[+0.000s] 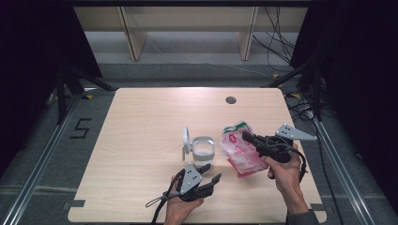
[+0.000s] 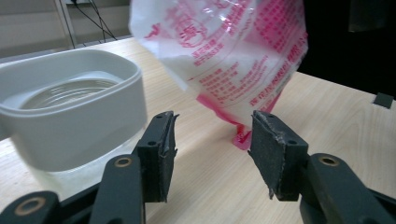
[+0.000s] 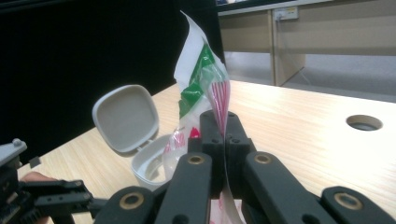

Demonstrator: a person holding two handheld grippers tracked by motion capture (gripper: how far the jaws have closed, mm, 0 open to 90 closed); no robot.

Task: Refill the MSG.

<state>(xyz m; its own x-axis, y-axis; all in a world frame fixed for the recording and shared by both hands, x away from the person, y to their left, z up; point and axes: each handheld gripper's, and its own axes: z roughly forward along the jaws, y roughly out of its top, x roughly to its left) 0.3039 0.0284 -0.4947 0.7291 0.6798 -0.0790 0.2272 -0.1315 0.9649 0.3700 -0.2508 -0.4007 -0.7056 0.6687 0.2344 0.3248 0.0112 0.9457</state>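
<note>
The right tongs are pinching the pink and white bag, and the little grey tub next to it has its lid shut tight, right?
Not quite. The right tongs do pinch the pink and white bag, but the little grey tub is open: its lid stands flipped up on its hinge, as the right gripper view shows.

Left gripper point(image 1: 209, 174): black, grey three-cornered plate with screw dots behind the jaws, black cable looping off the rear.
Right gripper point(image 1: 247, 136): black, same grey plate behind the jaws.
Jaws: worn black pads, brass-ringed pivots below them.
Sleeve point(image 1: 300, 218): grey.
</note>
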